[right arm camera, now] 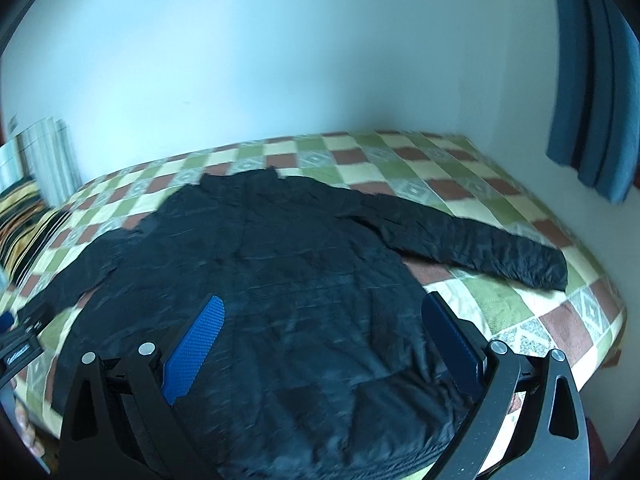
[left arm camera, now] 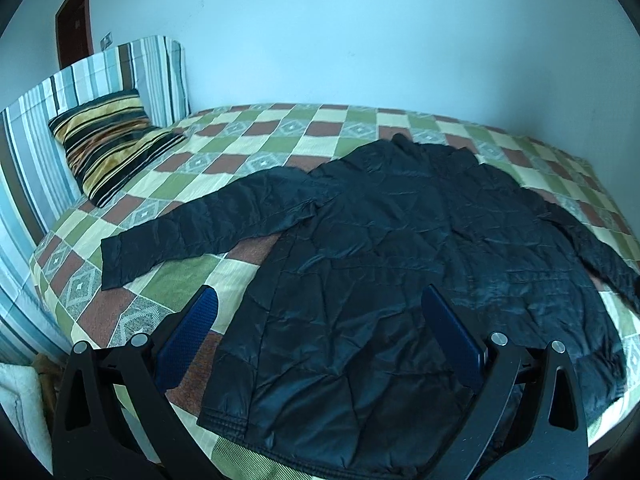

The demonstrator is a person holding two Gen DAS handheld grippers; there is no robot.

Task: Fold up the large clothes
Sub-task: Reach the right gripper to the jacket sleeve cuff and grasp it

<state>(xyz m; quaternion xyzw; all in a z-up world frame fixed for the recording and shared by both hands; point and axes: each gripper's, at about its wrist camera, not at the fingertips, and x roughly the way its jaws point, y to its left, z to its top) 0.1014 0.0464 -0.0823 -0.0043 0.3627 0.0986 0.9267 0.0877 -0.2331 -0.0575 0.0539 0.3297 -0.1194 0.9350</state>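
Blue-padded fingers of the left gripper (left arm camera: 318,300) stand spread wide and empty above the hem of the black jacket (left arm camera: 400,260), and the right gripper (right arm camera: 322,308) hangs likewise parted over the same garment. Ahead of both tools the jacket lies flat with sleeves stretched outward on the checkered bedspread (left arm camera: 256,136). Beyond the left gripper's left finger, a striped pillow (left arm camera: 108,144) leans against the striped headboard (left arm camera: 36,136); a blue curtain (right arm camera: 592,80) hangs beyond the right gripper's right finger.
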